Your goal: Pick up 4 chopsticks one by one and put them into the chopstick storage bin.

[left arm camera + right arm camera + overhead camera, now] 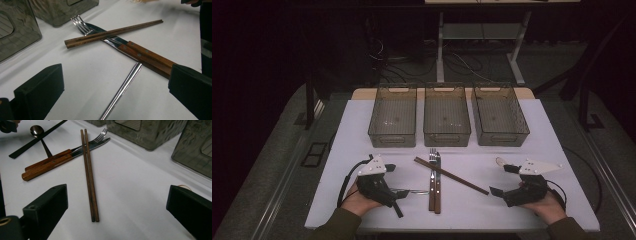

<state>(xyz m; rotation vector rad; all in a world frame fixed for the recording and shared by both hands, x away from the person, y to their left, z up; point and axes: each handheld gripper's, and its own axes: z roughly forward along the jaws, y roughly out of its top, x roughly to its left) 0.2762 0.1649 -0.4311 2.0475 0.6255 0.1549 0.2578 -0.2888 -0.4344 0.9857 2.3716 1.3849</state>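
The chopsticks (451,175) lie as a pair at the table's middle, crossing over the fork (431,178) and knife (437,180), long axis slanting from near the middle bin (446,115) down toward the right gripper (500,179). Their near tips point almost between that gripper's jaws (released, spread wide, holding nothing), so it looks the better placed. The left gripper (393,183), likewise released, sits left of the fork, with a spoon (413,191) lying just ahead of it.

Left claw (393,185) low, jaws spread wide; right claw (503,179) likewise, jaws wide, both hand-held.
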